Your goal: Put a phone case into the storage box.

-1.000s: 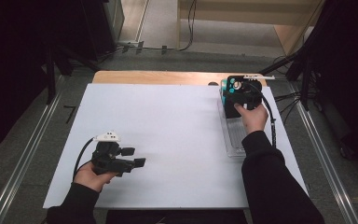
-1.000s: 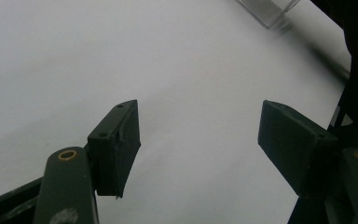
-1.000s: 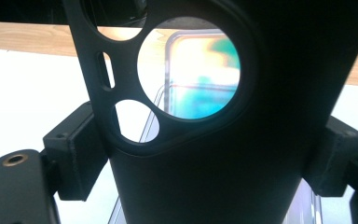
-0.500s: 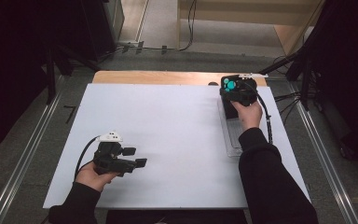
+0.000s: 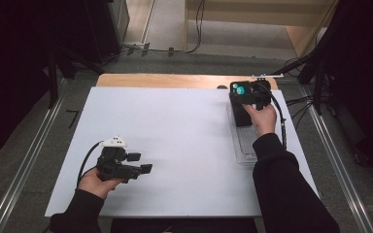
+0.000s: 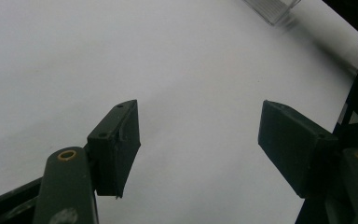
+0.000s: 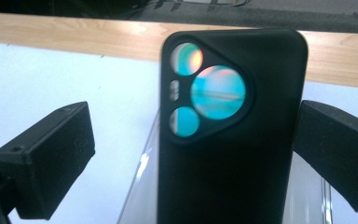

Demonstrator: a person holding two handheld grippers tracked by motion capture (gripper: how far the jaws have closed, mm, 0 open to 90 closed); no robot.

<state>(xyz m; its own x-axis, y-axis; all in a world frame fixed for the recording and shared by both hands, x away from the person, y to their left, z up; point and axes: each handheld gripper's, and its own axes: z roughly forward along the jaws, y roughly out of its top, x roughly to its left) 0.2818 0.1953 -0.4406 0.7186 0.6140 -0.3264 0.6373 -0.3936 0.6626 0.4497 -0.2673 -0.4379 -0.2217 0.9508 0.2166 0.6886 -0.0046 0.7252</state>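
A black phone [image 7: 228,140] with a three-lens camera cluster stands upright between the jaws of my right gripper [image 7: 196,140], its back facing the camera. The jaws have just been opening: the left pad [image 7: 51,163] stands well clear of the phone, and the right pad [image 7: 340,154] sits at its edge. In the high view the phone [image 5: 240,104] rises over the far end of a clear plastic tray [image 5: 245,148], with my right gripper [image 5: 252,97] just behind it. My left gripper [image 5: 143,165] hovers open and empty over the white sheet [image 6: 191,70] at the near left.
A white sheet [image 5: 175,126] covers the table, with a bare wooden strip [image 5: 165,80] along the far edge. The clear tray lies along the right side. Cables trail from both grippers. Metal rails [image 5: 24,170] run along both sides on the floor.
The right hand and phone shifted slightly left and toward the far edge. The left hand and its gripper stayed where they were.
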